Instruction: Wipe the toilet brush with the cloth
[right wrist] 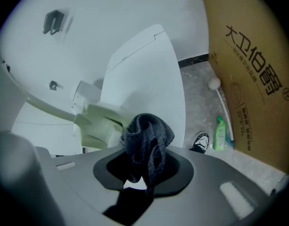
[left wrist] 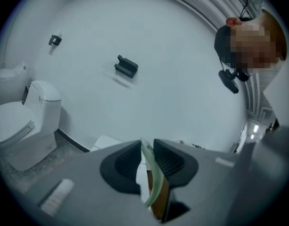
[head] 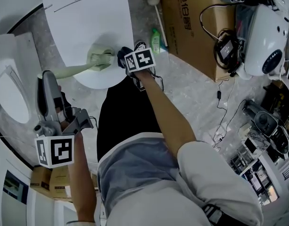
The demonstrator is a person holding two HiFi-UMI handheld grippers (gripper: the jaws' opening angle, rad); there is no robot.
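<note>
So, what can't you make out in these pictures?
Right gripper view: the dark cloth covers the right part of the toilet brush head.
Left gripper view: the left gripper hides the brush handle's end.
Right gripper view: the green bottle label is too small to read.

Both grey moulded shells: left gripper (left wrist: 145, 149) shows black ribbed pads (left wrist: 169, 160). Behind the right gripper (head: 122, 59), a black-and-white marker cube (head: 139, 60), then a pale short sleeve (head: 215, 171), black trousers (head: 125, 121).

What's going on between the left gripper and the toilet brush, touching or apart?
Touching. In its own view, the left gripper has its jaws shut on the toilet brush, the pale green handle pinched between them with no gap.
</note>
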